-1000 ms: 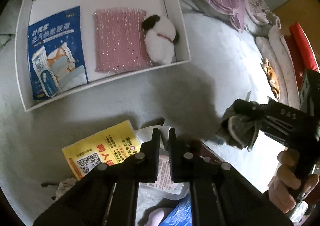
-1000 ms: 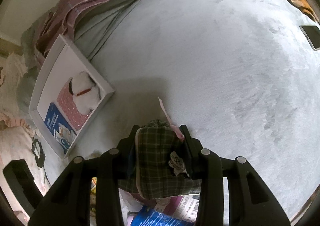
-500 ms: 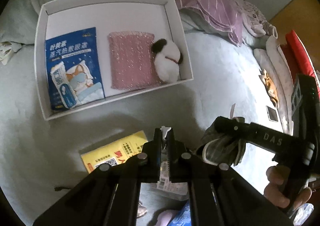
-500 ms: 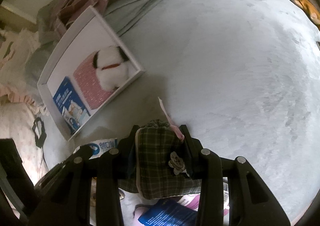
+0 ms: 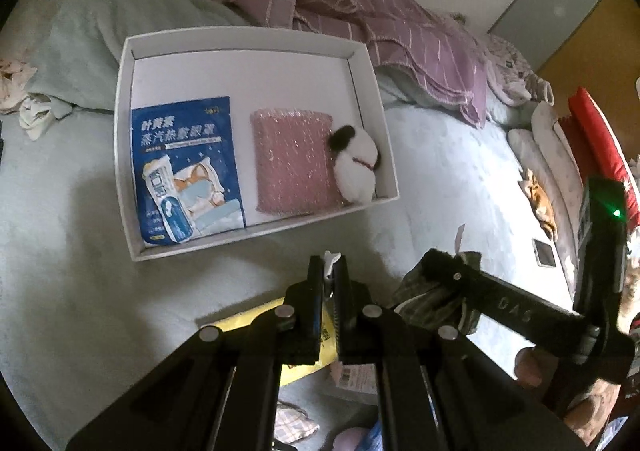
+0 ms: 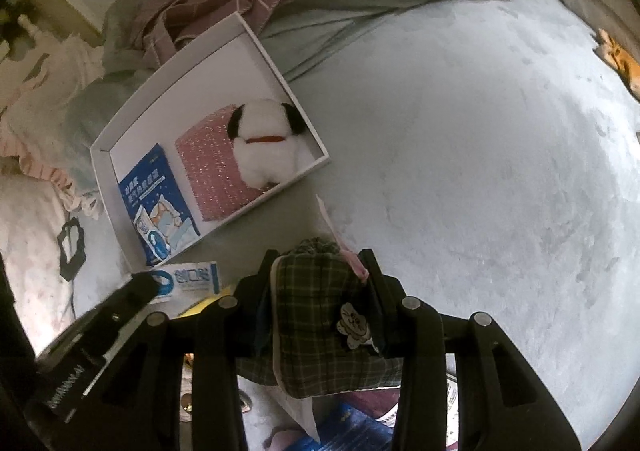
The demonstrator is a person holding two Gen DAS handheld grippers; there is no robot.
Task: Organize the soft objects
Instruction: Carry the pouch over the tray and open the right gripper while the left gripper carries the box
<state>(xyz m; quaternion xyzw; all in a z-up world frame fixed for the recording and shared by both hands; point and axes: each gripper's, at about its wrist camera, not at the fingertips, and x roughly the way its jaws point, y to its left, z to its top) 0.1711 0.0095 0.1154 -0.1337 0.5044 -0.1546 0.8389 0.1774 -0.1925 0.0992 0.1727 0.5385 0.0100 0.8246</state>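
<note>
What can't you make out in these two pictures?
- Left wrist view: the thin white packet pinched in the left gripper; the fingers hide most of it.
- Left wrist view: the yellow leaflet, mostly under the gripper.
- Right wrist view: the bottom of the plaid pouch in the right gripper, hidden behind the gripper's frame.
- Both views: print on the blue packet in the white box, too small.

Far half of white tray [image 5: 362,63]: bare floor, open from above.
Near half of tray: filled by blue packet [image 5: 186,167], pink pad [image 5: 294,161] and plush dog [image 5: 356,167], side by side.
Tray walls: low rim all round.
Bed surface [image 6: 480,131] right of tray: wide and clear.
Far edge: purple blanket [image 5: 360,15] heaped against the tray.
Near edge: packets crowd the bed around the yellow packet [image 5: 304,367].
</note>
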